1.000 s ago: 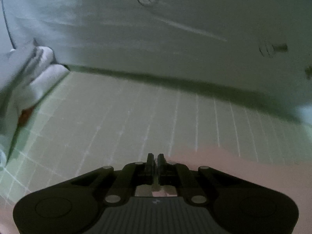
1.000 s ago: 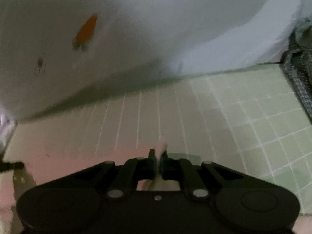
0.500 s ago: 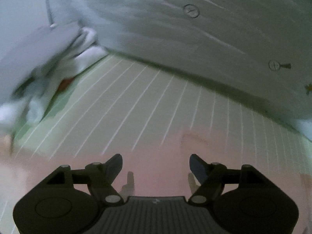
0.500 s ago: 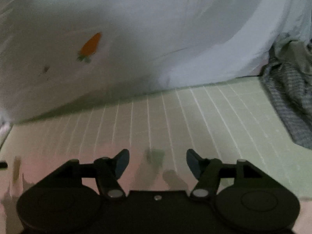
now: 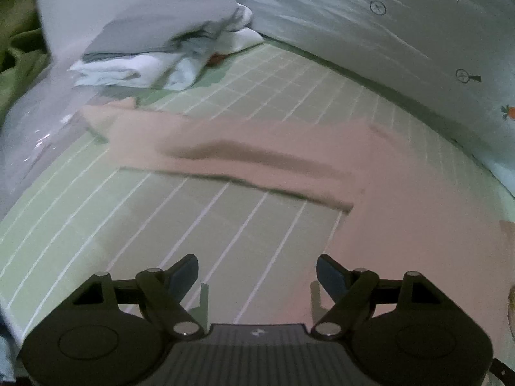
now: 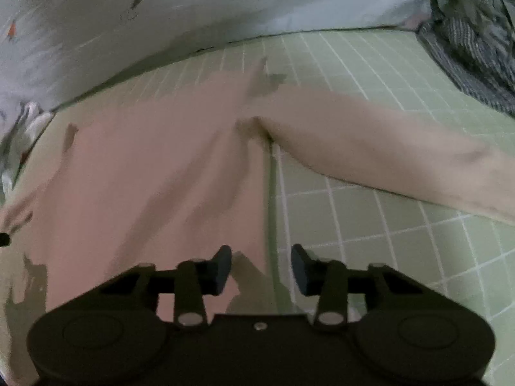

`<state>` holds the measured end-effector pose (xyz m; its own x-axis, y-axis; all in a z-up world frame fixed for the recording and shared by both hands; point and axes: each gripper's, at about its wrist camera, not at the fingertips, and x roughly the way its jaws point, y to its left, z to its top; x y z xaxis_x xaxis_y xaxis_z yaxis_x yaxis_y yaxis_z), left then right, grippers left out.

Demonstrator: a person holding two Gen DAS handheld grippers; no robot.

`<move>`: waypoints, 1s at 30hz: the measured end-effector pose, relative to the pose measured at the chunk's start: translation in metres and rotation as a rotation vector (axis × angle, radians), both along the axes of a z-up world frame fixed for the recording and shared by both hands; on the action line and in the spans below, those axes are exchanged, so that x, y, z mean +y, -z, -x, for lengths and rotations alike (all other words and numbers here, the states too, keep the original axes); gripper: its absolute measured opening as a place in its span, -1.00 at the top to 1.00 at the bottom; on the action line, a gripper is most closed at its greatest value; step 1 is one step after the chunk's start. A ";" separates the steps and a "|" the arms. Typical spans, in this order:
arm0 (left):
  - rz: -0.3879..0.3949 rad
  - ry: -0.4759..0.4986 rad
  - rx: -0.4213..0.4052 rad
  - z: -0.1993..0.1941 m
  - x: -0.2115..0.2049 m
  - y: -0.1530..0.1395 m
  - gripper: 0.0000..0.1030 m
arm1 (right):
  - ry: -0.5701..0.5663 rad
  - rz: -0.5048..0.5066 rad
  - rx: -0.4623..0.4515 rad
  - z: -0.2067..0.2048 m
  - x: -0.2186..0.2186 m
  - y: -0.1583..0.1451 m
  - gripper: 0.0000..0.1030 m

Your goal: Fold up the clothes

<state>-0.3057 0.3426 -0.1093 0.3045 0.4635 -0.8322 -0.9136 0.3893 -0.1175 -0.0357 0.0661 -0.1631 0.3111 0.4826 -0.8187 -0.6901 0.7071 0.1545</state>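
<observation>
Pink garment (image 5: pixel 402 193) beneath angled hand-held grippers

The left gripper (image 5: pixel 257 271) hung over a green gridded mat (image 5: pixel 96 212), its jaws wide apart after just opening further, with nothing between them. A pink garment (image 5: pixel 402 193) lay flat to the right, one sleeve (image 5: pixel 209 151) stretched leftward across the mat. At the far left sat a stack of folded clothes (image 5: pixel 161 41), grey on white. A pale printed sheet (image 5: pixel 370 22) bordered the far side.
</observation>
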 end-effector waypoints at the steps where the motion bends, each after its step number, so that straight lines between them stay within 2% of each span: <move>1: -0.002 -0.005 0.001 0.006 -0.007 -0.003 -0.58 | -0.018 0.012 -0.013 0.002 0.000 0.000 0.52; 2: -0.003 -0.009 0.005 0.011 -0.014 -0.006 -0.58 | -0.042 0.025 -0.032 0.005 0.000 0.001 0.69; 5: -0.004 -0.020 0.026 0.026 -0.036 -0.011 -0.58 | -0.095 0.041 -0.078 0.013 -0.005 0.002 0.91; 10: -0.022 -0.036 0.086 0.051 -0.071 -0.021 -0.58 | -0.048 0.011 -0.073 0.004 -0.017 0.003 0.94; 15: -0.056 -0.051 0.174 0.083 -0.098 -0.034 -0.58 | -0.017 0.002 -0.108 -0.004 -0.026 0.007 0.94; 17: -0.065 -0.073 0.193 0.098 -0.099 -0.038 -0.58 | -0.010 0.006 -0.118 -0.004 -0.027 0.008 0.86; 18: -0.065 -0.089 0.193 0.106 -0.097 -0.039 -0.58 | -0.006 0.012 -0.122 -0.002 -0.026 0.008 0.79; 19: -0.060 -0.106 0.188 0.113 -0.092 -0.040 -0.58 | 0.001 0.019 -0.127 -0.001 -0.026 0.008 0.61; 20: -0.056 -0.115 0.180 0.117 -0.086 -0.039 -0.58 | 0.019 0.028 -0.122 0.000 -0.026 0.006 0.30; 21: -0.052 -0.119 0.172 0.121 -0.079 -0.038 -0.58 | 0.042 0.029 -0.099 0.002 -0.027 0.005 0.10; 22: -0.051 -0.118 0.165 0.124 -0.071 -0.036 -0.58 | 0.059 0.020 -0.071 0.002 -0.028 0.004 -0.27; 23: -0.053 -0.111 0.159 0.126 -0.063 -0.035 -0.58 | 0.073 0.003 -0.061 0.007 -0.029 0.003 -0.48; 24: -0.056 -0.098 0.150 0.127 -0.053 -0.033 -0.58 | 0.087 -0.017 -0.058 0.013 -0.030 0.002 -0.55; 26: -0.056 -0.068 0.127 0.128 -0.033 -0.029 -0.58 | 0.099 -0.025 -0.080 0.028 -0.030 0.000 -0.87; 27: -0.052 -0.048 0.116 0.129 -0.020 -0.026 -0.58 | 0.109 -0.019 -0.094 0.037 -0.028 0.000 -0.95; 30: -0.039 0.015 0.098 0.130 0.027 -0.016 -0.58 | 0.156 -0.007 -0.105 0.066 -0.013 -0.001 -0.99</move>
<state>-0.4354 0.3692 -0.0931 0.2298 0.4919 -0.8398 -0.9140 0.4054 -0.0127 -0.1022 0.0528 -0.1619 0.4660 0.4276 -0.7746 -0.5848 0.8058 0.0930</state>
